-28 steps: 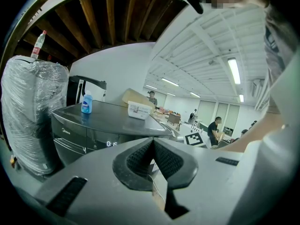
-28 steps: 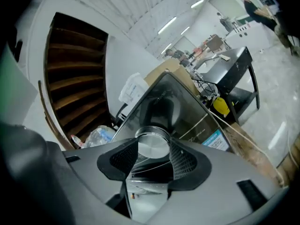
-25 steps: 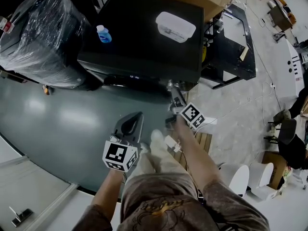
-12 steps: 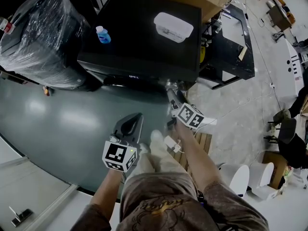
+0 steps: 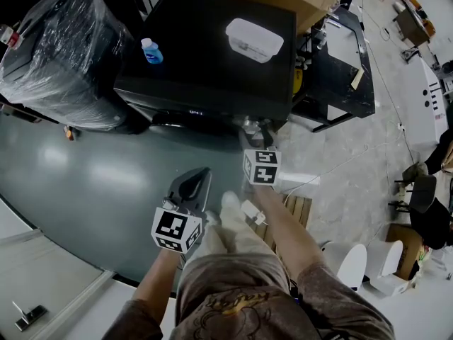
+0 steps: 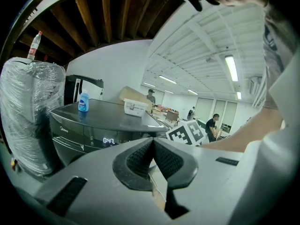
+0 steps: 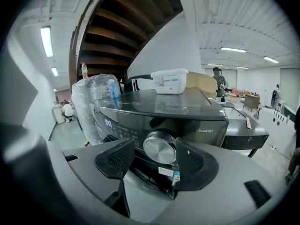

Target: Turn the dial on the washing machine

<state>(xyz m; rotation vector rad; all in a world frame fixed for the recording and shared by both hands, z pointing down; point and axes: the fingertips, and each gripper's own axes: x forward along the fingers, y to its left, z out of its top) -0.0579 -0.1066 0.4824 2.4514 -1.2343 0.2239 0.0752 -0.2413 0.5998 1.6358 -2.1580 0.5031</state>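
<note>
Grey workshop floor (image 5: 85, 176) fronts the washing machine (image 5: 212, 55); the steel dial (image 7: 160, 147) at the right end of its front panel looks rigid, smooth and slippery, best pinched across its rim; right tongs (image 7: 154, 150), just spread, straddle it unpressed; left tongs (image 6: 153, 146), pressed together, hang short of the machine.

Grey left gripper (image 6: 153, 150) hung near, jaws together; farther grey right gripper (image 7: 156, 157) had just been opening its jaws, round silver dial (image 7: 160, 147) between them, untouched.
</note>
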